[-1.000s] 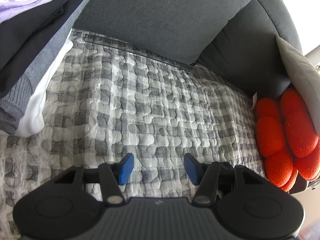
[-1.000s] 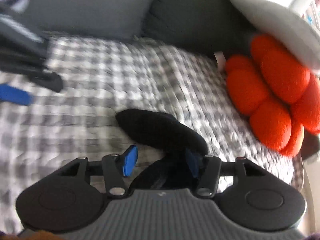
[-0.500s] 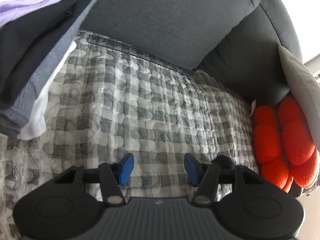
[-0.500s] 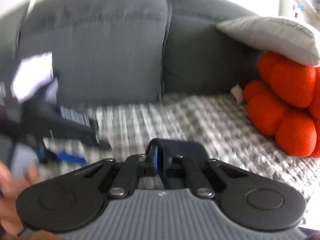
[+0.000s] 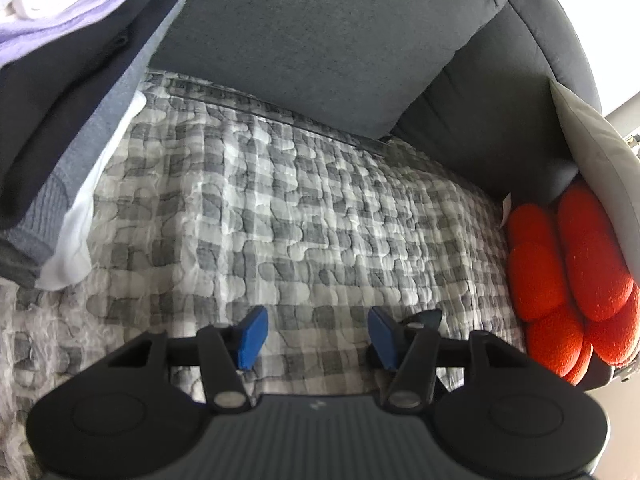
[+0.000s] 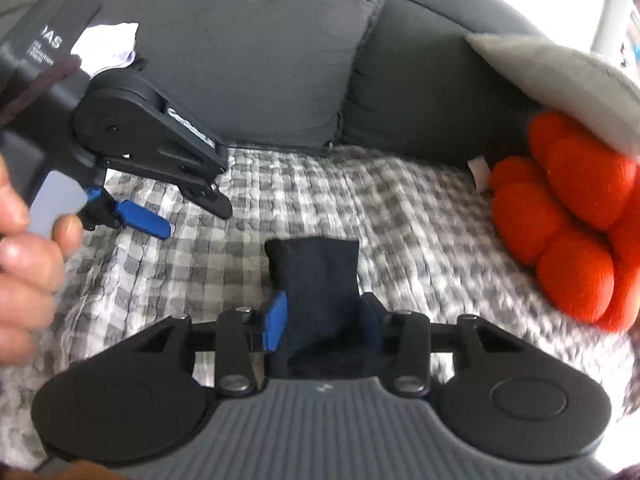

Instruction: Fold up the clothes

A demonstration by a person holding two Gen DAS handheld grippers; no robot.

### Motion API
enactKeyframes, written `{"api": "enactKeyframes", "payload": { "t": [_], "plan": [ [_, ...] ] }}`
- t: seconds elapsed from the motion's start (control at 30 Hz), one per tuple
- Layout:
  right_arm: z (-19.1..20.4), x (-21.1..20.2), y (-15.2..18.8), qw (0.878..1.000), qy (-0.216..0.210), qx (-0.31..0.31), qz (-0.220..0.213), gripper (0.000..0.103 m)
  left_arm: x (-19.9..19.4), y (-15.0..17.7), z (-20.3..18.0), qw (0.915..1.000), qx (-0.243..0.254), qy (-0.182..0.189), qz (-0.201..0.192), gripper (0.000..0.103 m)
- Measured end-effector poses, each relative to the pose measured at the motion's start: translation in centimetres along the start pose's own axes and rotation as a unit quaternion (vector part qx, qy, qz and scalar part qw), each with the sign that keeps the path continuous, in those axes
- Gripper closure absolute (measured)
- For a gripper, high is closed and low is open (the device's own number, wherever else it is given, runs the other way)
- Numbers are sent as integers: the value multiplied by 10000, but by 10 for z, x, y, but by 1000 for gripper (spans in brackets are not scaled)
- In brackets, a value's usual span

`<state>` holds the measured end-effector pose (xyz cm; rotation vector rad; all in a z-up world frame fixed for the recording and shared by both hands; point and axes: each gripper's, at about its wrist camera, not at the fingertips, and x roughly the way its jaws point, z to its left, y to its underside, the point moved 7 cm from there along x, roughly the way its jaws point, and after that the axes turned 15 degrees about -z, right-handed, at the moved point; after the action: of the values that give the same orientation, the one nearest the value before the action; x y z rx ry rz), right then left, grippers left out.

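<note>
The sofa [image 5: 340, 40] is dark grey, its quilt [image 5: 320, 220] checked grey and white. The cushion [image 6: 560, 216] is bright orange. The folded cloth [image 6: 320, 280] looks navy, perhaps black.

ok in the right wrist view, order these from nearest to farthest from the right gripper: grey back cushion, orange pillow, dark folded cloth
1. dark folded cloth: between the fingers of the right gripper, whose jaws are opening.
2. orange pillow: off to the right on the checked cover.
3. grey back cushion: behind everything, at the sofa's back.
</note>
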<state>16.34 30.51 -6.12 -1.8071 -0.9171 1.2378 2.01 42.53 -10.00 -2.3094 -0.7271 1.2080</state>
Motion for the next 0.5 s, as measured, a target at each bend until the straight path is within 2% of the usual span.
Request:
{"api": "enactKeyframes", "payload": {
  "t": [0.17, 0.3, 0.37, 0.5],
  "plan": [
    [23, 33, 2, 9976, 94, -598, 336, 59, -4, -6, 4, 9999, 4, -56, -163, 46],
    [25, 33, -9, 9994, -294, 167, 3, 60, -8, -12, 3, 9993, 120, -87, -331, 46],
    [30, 38, -6, 9994, -326, 25, 123, 56, -9, -13, 3, 9991, 182, -106, -360, 46],
    [31, 49, 6, 9983, -347, -108, 457, 56, -8, -12, 0, 9993, 249, -79, -271, 46]
  ]
}}
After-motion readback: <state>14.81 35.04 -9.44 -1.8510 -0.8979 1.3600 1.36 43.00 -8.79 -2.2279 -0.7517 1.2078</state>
